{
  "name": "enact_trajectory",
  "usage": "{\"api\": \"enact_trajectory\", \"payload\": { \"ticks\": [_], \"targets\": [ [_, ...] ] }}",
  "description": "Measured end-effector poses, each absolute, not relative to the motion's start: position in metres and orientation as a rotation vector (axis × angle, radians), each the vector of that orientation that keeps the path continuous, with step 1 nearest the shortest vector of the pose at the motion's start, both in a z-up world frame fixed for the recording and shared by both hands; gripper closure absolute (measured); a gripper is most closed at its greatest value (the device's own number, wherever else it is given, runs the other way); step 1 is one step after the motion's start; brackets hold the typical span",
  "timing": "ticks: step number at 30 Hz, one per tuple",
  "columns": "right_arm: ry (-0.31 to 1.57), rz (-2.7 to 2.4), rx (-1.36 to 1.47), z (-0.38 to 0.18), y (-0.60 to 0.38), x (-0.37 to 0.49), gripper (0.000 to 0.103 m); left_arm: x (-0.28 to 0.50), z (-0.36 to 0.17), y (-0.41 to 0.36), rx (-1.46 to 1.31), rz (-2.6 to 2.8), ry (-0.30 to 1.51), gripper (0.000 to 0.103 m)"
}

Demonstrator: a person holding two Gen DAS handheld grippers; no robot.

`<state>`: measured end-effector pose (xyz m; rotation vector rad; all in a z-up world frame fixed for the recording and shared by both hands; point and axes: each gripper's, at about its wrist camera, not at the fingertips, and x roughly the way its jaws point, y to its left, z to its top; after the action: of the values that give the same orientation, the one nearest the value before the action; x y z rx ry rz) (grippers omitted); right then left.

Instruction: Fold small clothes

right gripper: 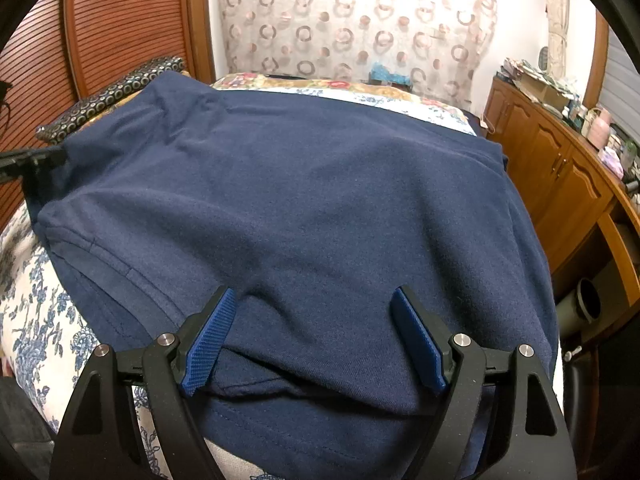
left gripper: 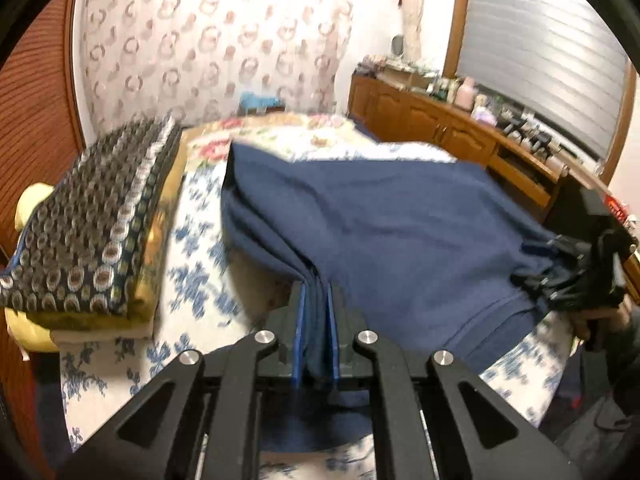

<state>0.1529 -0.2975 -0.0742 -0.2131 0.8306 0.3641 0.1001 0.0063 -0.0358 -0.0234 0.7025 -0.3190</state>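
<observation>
A navy blue garment (left gripper: pixel 380 220) lies spread on the floral bed sheet (left gripper: pixel 188 276). My left gripper (left gripper: pixel 316 300) is shut on a bunch of its folds at the near edge, and the cloth rises from the pads in pleats. In the right wrist view the same garment (right gripper: pixel 304 184) fills the middle. My right gripper (right gripper: pixel 316 296) stands open over its near hem, blue pads wide apart and not pressing the cloth. The right gripper (left gripper: pixel 576 276) also shows at the garment's right corner in the left wrist view. The left gripper (right gripper: pixel 32 160) shows at the garment's far left corner.
A folded stack of patterned blankets (left gripper: pixel 92 232) sits on the bed to the left. A wooden sideboard (right gripper: pixel 560 168) crowded with bottles runs along the right. A grey tube (right gripper: pixel 584 300) lies by its base. A patterned curtain (right gripper: pixel 360 28) hangs behind the bed.
</observation>
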Motion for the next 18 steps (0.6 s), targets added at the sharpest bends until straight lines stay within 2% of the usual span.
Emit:
{"api": "enact_trajectory", "payload": {
  "ticks": [18],
  "targets": [
    [0.829,0.365,-0.213,-0.075,-0.298,0.152,0.021,0.101,0.007,-0.056,0.010,-0.413,0.583,0.096]
  ]
}}
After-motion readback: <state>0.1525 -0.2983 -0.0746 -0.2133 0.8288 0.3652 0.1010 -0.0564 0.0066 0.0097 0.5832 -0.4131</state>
